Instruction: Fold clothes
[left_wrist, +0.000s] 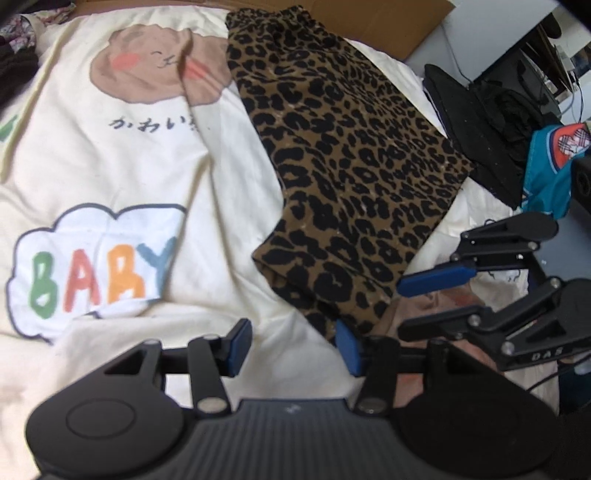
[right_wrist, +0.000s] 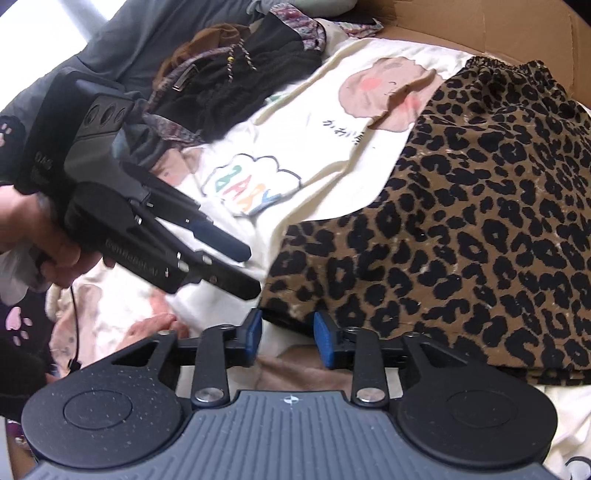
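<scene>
Leopard-print garment (left_wrist: 354, 173) lies flat on the cream printed sheet (left_wrist: 122, 155), long axis running from the far waistband to the near hem; layered edges at the near end suggest it is doubled over. Near hem corner sits just ahead of both tools. Right gripper (right_wrist: 287, 334): jaws partly open, empty, hem directly in front, touching or nearly so. Left gripper (left_wrist: 291, 345): jaws wider open, empty, hem corner just far-right of its gap. Right looks nearer. Dark clothes pile (right_wrist: 236, 85) far left.

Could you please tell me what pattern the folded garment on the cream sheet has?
Leopard print: black spots on brown, on the folded garment. The right wrist view shows it best.
</scene>
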